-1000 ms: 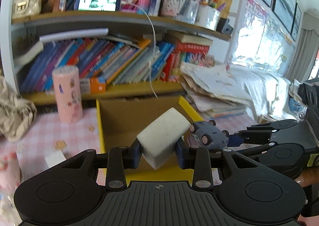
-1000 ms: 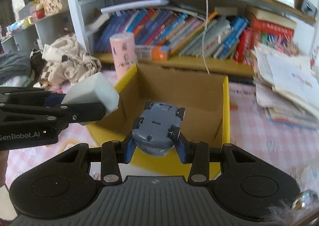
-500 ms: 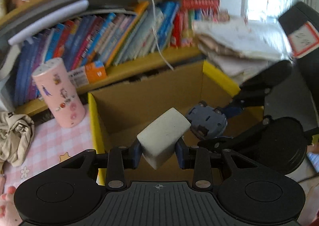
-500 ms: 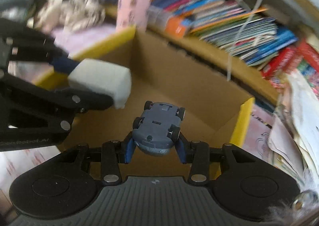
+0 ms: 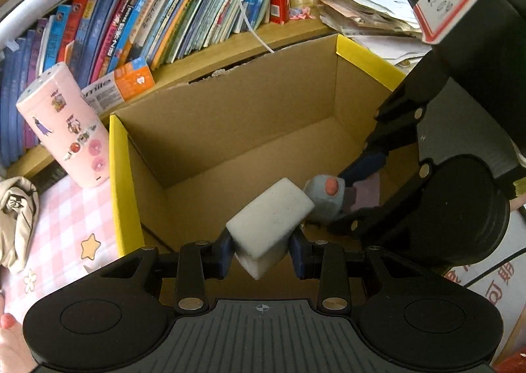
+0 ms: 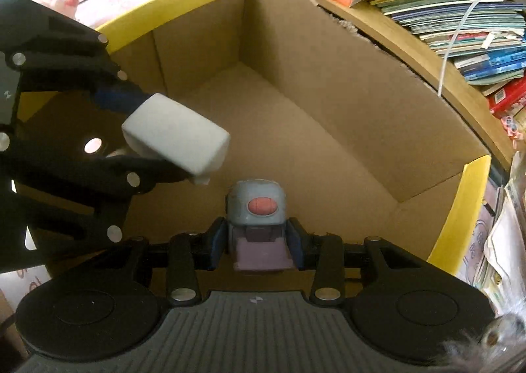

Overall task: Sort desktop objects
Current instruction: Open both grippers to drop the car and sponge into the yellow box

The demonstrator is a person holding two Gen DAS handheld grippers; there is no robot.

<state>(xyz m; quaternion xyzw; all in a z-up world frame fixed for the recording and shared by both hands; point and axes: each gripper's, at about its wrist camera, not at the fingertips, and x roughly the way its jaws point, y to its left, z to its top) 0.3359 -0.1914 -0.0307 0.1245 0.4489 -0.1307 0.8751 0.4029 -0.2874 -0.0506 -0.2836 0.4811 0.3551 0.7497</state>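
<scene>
Left gripper (image 5: 262,249), at lower centre of its own view: blue pads pinching a white foam block (image 5: 269,225), block tilted, its far end rising toward upper right beyond the fingertips. Right gripper (image 6: 255,248), at lower centre of its own view: pads clamped on a grey toy car (image 6: 257,208), car nose pointing away from the camera, a red-orange spot on its upper face, a mauve part between the pads. Both loads held inside the mouth of the cardboard box (image 5: 230,129), above its bare brown floor; whether either touches the floor cannot be told. In the left view, car (image 5: 323,197) just beside the block's far end, right of centre. In the right view, block (image 6: 176,138) at centre left, above and left of the car. Beyond, yellow box rim (image 6: 184,0). At far left, a pink cylindrical tin (image 5: 64,125) on a pink checked cloth (image 5: 62,225). Farthest, rows of books (image 5: 157,14) on a shelf.
</scene>
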